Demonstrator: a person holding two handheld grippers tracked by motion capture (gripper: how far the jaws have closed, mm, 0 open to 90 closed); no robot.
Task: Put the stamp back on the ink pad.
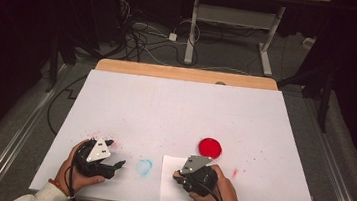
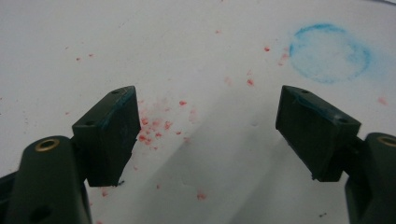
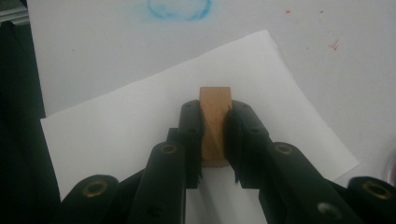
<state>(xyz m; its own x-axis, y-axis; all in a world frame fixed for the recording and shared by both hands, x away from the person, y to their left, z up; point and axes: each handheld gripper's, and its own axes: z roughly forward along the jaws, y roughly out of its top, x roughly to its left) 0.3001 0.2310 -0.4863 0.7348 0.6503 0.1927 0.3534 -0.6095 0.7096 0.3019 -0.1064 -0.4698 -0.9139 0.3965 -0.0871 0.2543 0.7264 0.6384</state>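
Over the paper sheet (image 3: pixel 140 116) | your right gripper (image 3: pixel 215 133) clamps a tan wooden block (image 3: pixel 215 116), long axis pointing away along the jaws | your left gripper (image 2: pixel 208 135) gapes empty.

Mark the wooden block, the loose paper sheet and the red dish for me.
wooden block (image 3: pixel 215 105), right gripper view, its upper face above the jaws.
paper sheet (image 3: pixel 126 116), right gripper view, bare area left of the block.
red dish (image 1: pixel 210 147), high view, its middle.
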